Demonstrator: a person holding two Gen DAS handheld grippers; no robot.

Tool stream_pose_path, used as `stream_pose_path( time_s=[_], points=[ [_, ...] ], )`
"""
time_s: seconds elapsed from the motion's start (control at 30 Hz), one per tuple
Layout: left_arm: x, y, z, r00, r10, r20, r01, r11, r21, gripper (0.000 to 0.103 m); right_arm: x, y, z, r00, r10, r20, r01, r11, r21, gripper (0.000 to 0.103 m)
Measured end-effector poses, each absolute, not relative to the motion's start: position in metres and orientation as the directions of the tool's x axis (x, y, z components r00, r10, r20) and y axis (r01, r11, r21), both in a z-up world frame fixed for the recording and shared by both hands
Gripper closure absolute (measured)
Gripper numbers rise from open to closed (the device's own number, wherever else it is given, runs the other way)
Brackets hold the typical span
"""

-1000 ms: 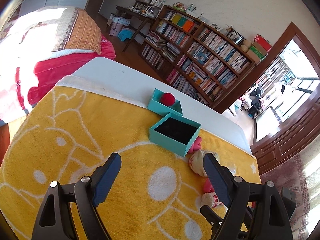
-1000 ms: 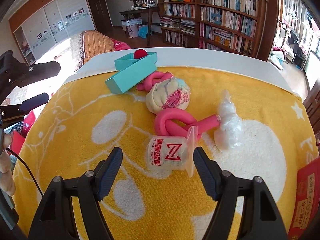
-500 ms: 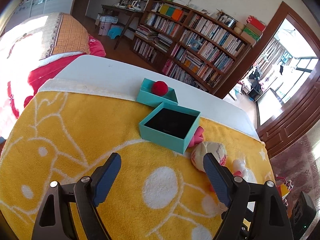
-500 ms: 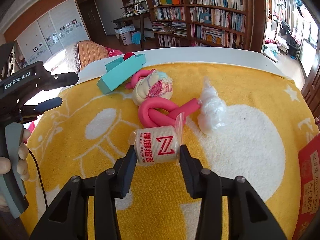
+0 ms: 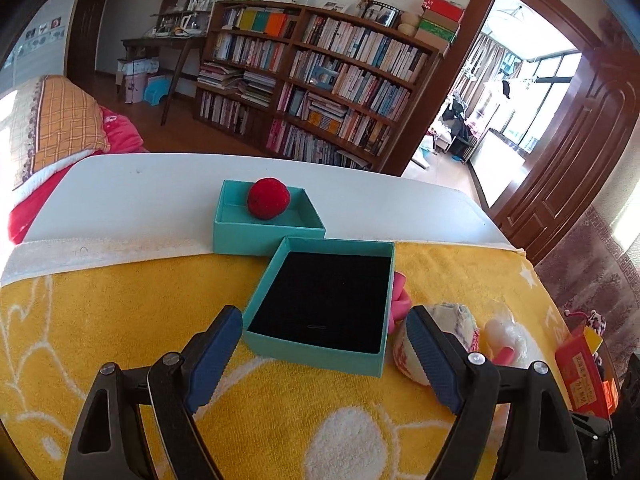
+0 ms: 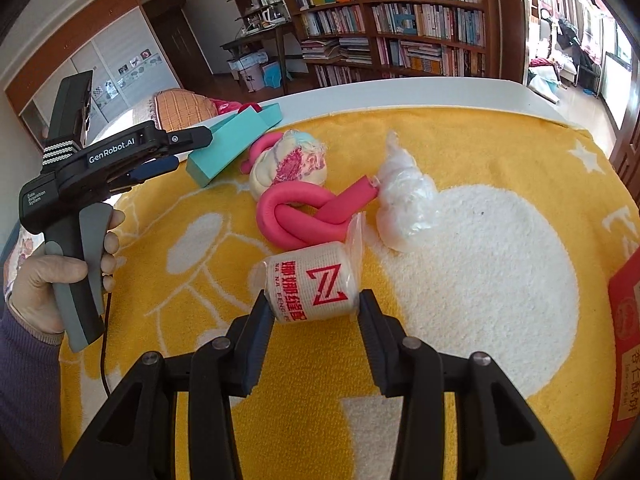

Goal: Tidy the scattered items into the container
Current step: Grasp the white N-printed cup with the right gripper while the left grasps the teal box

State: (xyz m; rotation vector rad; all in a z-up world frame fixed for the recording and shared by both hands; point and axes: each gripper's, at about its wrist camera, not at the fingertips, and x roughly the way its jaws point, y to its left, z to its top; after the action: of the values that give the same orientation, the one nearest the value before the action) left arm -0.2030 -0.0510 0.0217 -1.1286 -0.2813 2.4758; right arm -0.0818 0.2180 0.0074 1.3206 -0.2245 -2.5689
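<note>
My right gripper (image 6: 312, 312) is shut on a cream bandage roll (image 6: 310, 286) with red print, held just above the yellow towel. Beyond it lie a pink foam tube (image 6: 304, 220), a pale fabric ball (image 6: 288, 168) and a clear plastic wad (image 6: 404, 204). My left gripper (image 5: 324, 344) is open and empty, its fingers on either side of the near edge of an open teal box (image 5: 324, 304) with a black lining. The teal lid (image 5: 266, 216) behind it holds a red ball (image 5: 268, 198). The left gripper also shows in the right wrist view (image 6: 154, 164), next to the teal box (image 6: 228, 148).
A yellow towel (image 6: 480, 280) covers the white table (image 5: 140, 184). A red packet (image 6: 628, 344) lies at the right edge of the towel. A bed stands to the left, and a bookcase and doorway stand behind the table.
My right gripper closed on the bandage roll and lifted it slightly. My left gripper moved forward and right up to the teal box, staying open.
</note>
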Motion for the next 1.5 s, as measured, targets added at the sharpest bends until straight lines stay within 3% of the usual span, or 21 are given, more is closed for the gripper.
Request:
stream_pose_path(
  time_s=[0.17,0.27,0.47,0.63,0.7,0.73,0.77,1.07,1.5],
  points=[
    [-0.216,-0.051,0.014,-0.589,0.47,-0.657,-0.337,-0.882,-0.33,0.017,-0.083,0.216,0.004,-0.554,-0.282,-0.783,0.15,-0.959,0.24,0.056],
    [-0.221,-0.053,0.008,-0.593,0.46,-0.661,-0.334,-0.887,-0.317,0.001,-0.084,0.216,0.003,-0.549,-0.283,-0.786,0.149,-0.959,0.241,0.056],
    [-0.232,-0.049,-0.002,-0.526,0.51,-0.681,-0.347,-0.859,-0.375,0.001,-0.083,0.214,0.001,-0.549,-0.28,-0.787,0.148,-0.96,0.238,0.056],
    [-0.237,-0.045,-0.01,-0.502,0.482,-0.719,-0.3,-0.876,-0.377,0.001,-0.084,0.215,-0.001,-0.55,-0.278,-0.788,0.149,-0.961,0.235,0.056],
    [-0.237,-0.043,-0.012,-0.5,0.476,-0.723,-0.294,-0.879,-0.375,0.003,-0.084,0.214,-0.001,-0.552,-0.274,-0.788,0.149,-0.962,0.23,0.056],
    [-0.235,-0.041,-0.01,-0.501,0.481,-0.719,-0.302,-0.876,-0.376,0.008,-0.083,0.214,-0.001,-0.553,-0.272,-0.787,0.15,-0.962,0.227,0.056],
    [-0.234,-0.04,-0.009,-0.496,0.499,-0.711,-0.312,-0.866,-0.39,0.019,-0.084,0.215,-0.001,-0.555,-0.271,-0.787,0.151,-0.963,0.225,0.056],
    [-0.203,-0.031,0.009,-0.56,0.434,-0.706,-0.292,-0.901,-0.321,0.021,-0.08,0.22,0.003,-0.559,-0.298,-0.774,0.149,-0.954,0.259,0.06],
    [-0.142,-0.039,0.055,-0.62,0.445,-0.646,-0.296,-0.895,-0.332,0.021,-0.061,0.22,0.03,-0.611,-0.347,-0.712,0.182,-0.936,0.3,0.06]
  ],
)
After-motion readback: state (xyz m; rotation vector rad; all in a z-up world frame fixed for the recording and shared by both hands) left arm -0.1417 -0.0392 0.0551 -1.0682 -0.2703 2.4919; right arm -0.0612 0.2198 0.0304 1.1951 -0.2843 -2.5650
